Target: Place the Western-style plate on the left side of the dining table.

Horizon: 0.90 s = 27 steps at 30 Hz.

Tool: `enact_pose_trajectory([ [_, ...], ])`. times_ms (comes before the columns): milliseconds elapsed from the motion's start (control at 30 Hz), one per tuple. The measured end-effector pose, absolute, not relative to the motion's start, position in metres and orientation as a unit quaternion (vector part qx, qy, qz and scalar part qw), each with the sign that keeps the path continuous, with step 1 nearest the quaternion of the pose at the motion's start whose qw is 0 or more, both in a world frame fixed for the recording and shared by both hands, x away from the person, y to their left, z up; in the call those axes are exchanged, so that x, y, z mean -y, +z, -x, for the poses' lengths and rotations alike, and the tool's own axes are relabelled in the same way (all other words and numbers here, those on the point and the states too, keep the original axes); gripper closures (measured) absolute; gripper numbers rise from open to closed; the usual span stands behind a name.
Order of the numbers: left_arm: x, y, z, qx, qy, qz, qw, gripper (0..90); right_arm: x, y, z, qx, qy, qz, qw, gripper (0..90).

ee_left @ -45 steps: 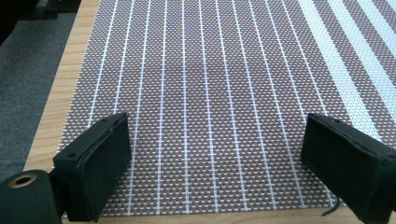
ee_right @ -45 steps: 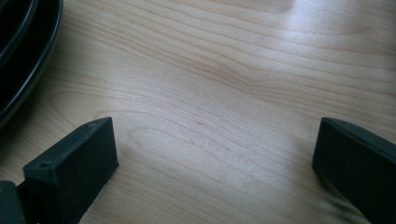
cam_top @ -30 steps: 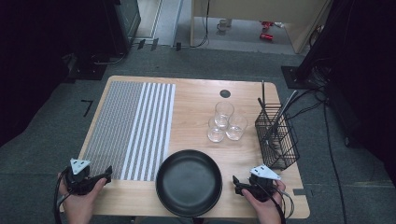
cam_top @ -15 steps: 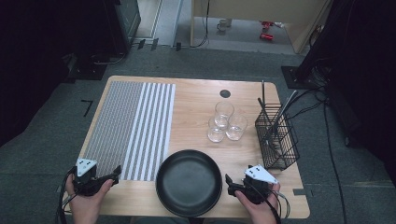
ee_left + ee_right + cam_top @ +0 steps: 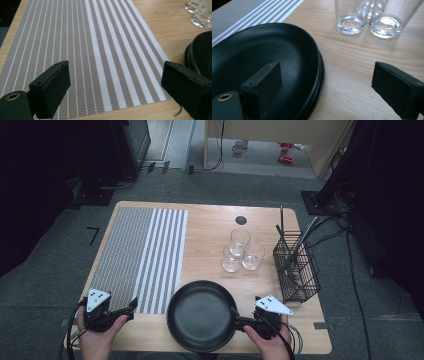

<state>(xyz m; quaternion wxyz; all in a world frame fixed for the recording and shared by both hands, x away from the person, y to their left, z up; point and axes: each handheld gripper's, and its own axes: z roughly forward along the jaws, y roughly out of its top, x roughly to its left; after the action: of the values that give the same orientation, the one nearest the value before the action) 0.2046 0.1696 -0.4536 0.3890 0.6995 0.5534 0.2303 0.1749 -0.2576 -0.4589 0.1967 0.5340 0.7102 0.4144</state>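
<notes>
My right gripper [image 5: 239,321] stands wide open and empty at the bottom right of the high view; one jaw over the black plates [image 5: 201,315], the other outside their rim; the stack lies immediately left, far nearer than my left gripper [image 5: 129,307], also agape.

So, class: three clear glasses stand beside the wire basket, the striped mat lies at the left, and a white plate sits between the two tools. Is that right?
Not quite: the plate is black, not white, as the high view shows. The three glasses, wire basket, striped mat and its place between the left tool and right tool are as stated.
</notes>
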Motion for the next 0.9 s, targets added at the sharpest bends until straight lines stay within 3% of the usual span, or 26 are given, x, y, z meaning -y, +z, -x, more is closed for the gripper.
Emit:
enact_pose_trajectory([
  [133, -0.16, -0.451, -0.203, -0.542, 0.225, -0.708, 0.393, 8.8, 0.253, -0.454, -0.175, -0.709, 0.421, -0.534, 0.187, 8.2],
  [233, -0.15, -0.451, -0.202, -0.53, 0.219, -0.716, 0.397, 12.0, 0.25, -0.451, -0.175, -0.711, 0.431, -0.528, 0.173, 0.0],
  [400, -0.132, -0.449, -0.198, -0.512, 0.211, -0.73, 0.401, 13.6, 0.243, -0.445, -0.174, -0.712, 0.433, -0.519, 0.188, 0.0],
  [500, -0.122, -0.45, -0.199, -0.505, 0.2, -0.737, 0.403, 13.6, 0.239, -0.444, -0.173, -0.708, 0.431, -0.518, 0.212, 20.5],
  [533, -0.12, -0.45, -0.199, -0.504, 0.196, -0.738, 0.404, 13.6, 0.239, -0.444, -0.173, -0.708, 0.431, -0.518, 0.212, 20.5],
  [567, -0.116, -0.45, -0.199, -0.501, 0.193, -0.74, 0.405, 13.6, 0.238, -0.444, -0.174, -0.714, 0.44, -0.503, 0.211, 35.7],
  [633, -0.11, -0.45, -0.201, -0.495, 0.181, -0.744, 0.41, 14.4, 0.237, -0.444, -0.174, -0.713, 0.444, -0.503, 0.205, 36.2],
  [667, -0.107, -0.45, -0.202, -0.493, 0.174, -0.747, 0.411, 15.5, 0.236, -0.447, -0.175, -0.709, 0.454, -0.503, 0.196, 42.1],
  [767, -0.095, -0.452, -0.205, -0.49, 0.157, -0.75, 0.416, 21.0, 0.235, -0.45, -0.176, -0.709, 0.448, -0.505, 0.203, 46.4],
  [900, -0.086, -0.457, -0.204, -0.481, 0.149, -0.758, 0.414, 24.5, 0.234, -0.454, -0.177, -0.715, 0.445, -0.51, 0.176, 46.6],
])
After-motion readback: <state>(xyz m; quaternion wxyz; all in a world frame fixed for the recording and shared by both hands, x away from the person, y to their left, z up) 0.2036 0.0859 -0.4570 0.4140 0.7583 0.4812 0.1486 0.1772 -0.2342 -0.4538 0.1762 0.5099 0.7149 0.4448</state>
